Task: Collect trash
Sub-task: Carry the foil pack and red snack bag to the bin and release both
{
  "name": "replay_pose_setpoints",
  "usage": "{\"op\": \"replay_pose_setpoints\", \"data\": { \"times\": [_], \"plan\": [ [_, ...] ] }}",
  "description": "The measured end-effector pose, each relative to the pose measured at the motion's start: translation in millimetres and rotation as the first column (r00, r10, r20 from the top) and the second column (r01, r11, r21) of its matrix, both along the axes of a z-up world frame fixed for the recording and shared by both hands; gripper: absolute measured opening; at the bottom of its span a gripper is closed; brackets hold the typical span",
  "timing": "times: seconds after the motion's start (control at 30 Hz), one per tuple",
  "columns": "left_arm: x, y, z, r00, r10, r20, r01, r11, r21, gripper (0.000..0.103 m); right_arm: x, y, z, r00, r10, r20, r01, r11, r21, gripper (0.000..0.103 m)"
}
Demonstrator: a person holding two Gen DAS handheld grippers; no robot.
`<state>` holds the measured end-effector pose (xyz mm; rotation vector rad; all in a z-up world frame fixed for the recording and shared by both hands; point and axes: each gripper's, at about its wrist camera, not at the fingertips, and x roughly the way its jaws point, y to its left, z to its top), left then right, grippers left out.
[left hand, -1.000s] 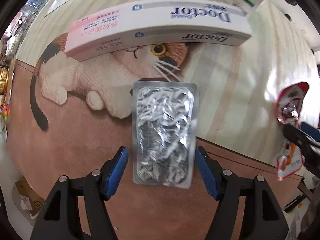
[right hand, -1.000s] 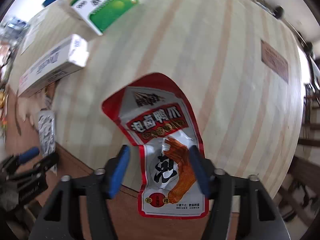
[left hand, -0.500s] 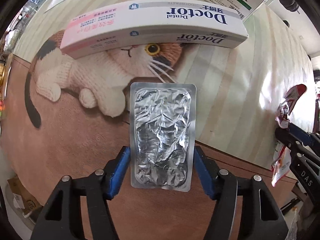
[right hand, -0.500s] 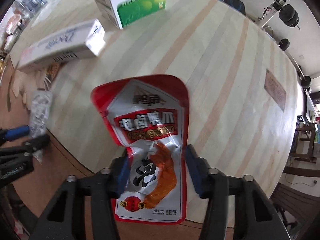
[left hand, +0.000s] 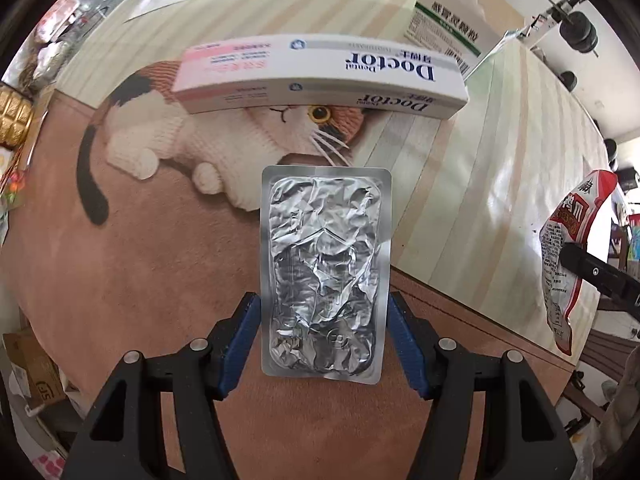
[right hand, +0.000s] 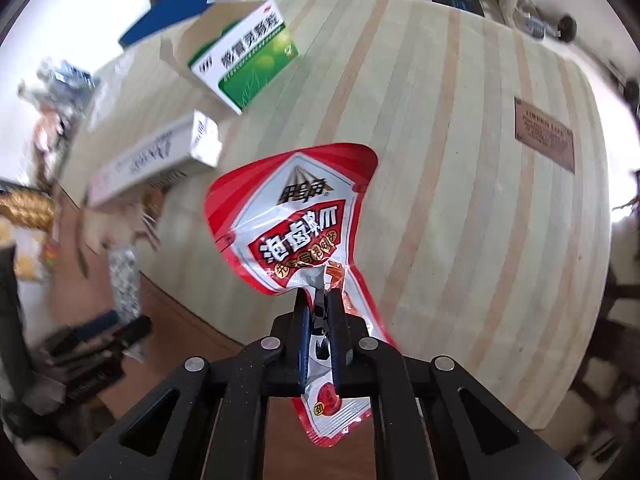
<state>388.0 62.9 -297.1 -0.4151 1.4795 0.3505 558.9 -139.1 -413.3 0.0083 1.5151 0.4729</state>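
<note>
Both grippers have squeezed in: the right gripper (right hand: 319, 312) now pinches the wrapper (right hand: 296, 216), and the left gripper's (left hand: 324, 330) fingers (left hand: 244, 336) touch the foil pack (left hand: 325, 272). Hold both tight and lift slowly off the desk (right hand: 460, 200).

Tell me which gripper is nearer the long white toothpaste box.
Left. The left gripper, clamping the foil blister pack, sits just in front of the toothpaste box. The right gripper, pinching the red snack wrapper, is farther off to the box's right.

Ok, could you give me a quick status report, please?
Right gripper shut on red snack wrapper. Left gripper pinching foil blister pack by its edges. Toothpaste box beyond, not in the way.
</note>
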Motion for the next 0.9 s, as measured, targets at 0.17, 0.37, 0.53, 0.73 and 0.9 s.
{"op": "replay_pose_setpoints", "data": {
  "times": [0.17,0.37,0.53,0.73,0.9],
  "plan": [
    [6.4,7.8,-10.6,0.999,0.026,0.026,-0.026,1.0,-0.006,0.061,4.5,-8.6,21.7,0.999,-0.038,-0.01,0.038,0.997,0.065,0.007],
    [0.8,18.1,-1.5,0.994,0.056,0.089,-0.057,0.998,0.005,0.061,-14.7,-10.2,64.4,1.0,0.009,0.009,-0.01,0.995,0.104,0.007],
    [-26.9,25.0,24.8,0.984,0.091,0.151,-0.097,0.995,0.032,0.061,-48.2,12.3,103.7,0.995,0.091,0.032,-0.094,0.988,0.121,0.007],
    [-94.5,42.4,55.4,0.968,0.143,0.207,-0.157,0.986,0.053,0.061,-113.4,52.7,147.2,0.979,0.191,0.065,-0.199,0.969,0.148,0.007],
    [-187.5,57.1,67.9,0.947,0.215,0.239,-0.237,0.969,0.068,0.061,-191.0,84.6,173.7,0.953,0.286,0.097,-0.299,0.94,0.165,0.006]
  ]
}}
